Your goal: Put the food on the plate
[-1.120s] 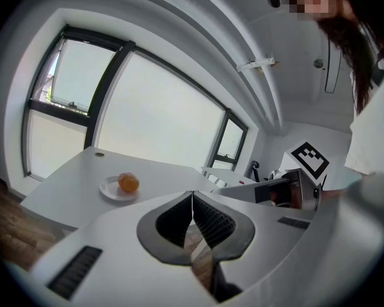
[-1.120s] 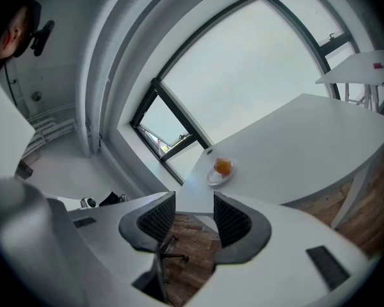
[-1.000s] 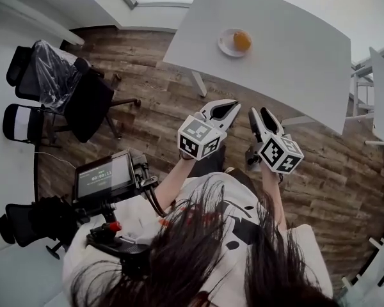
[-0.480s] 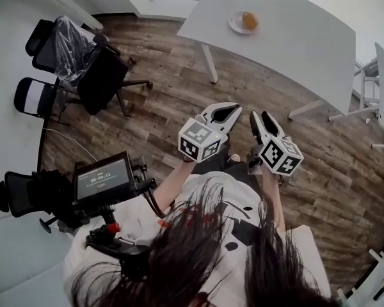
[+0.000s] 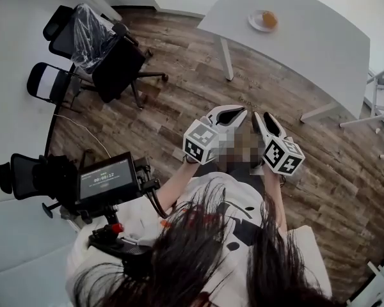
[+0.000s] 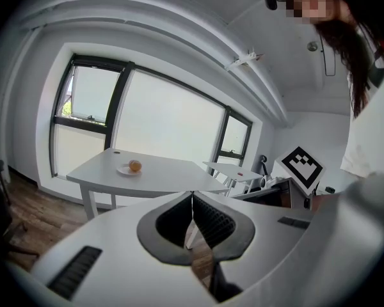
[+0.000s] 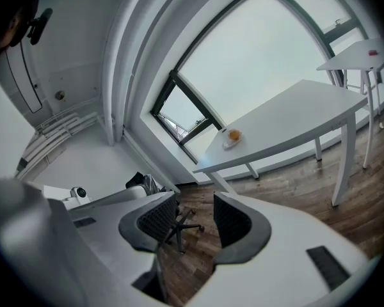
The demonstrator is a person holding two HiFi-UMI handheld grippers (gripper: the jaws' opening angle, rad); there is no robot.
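- Person: dark hair and a white printed top fill the near edge of the head view. Both forearms reach forward.
- Screen: small, black, lit, on a dark rig at the person's near left.
- Left gripper: white with a marker cube, held out over the floor and pointing toward the far right. Its own view shows the jaw tips meeting, with nothing between them.
- Right gripper: just beside the left one, with a marker cube at its near end. Its own view shows the jaws a narrow gap apart, holding nothing. Only floor and a chair base show through the gap.
- Floor: brown wood planks, running from under the grippers to the far wall.
- Chairs: black office chairs grouped at far left, one wrapped in clear plastic. Two more stand along the left wall.
- Table: white, curved front edge, white legs, well apart from both grippers at far right.
- Plate: small, white, on the table's far left part.
- Food: one round orange piece lying on the plate.
- Window: large, dark-framed, behind the table.
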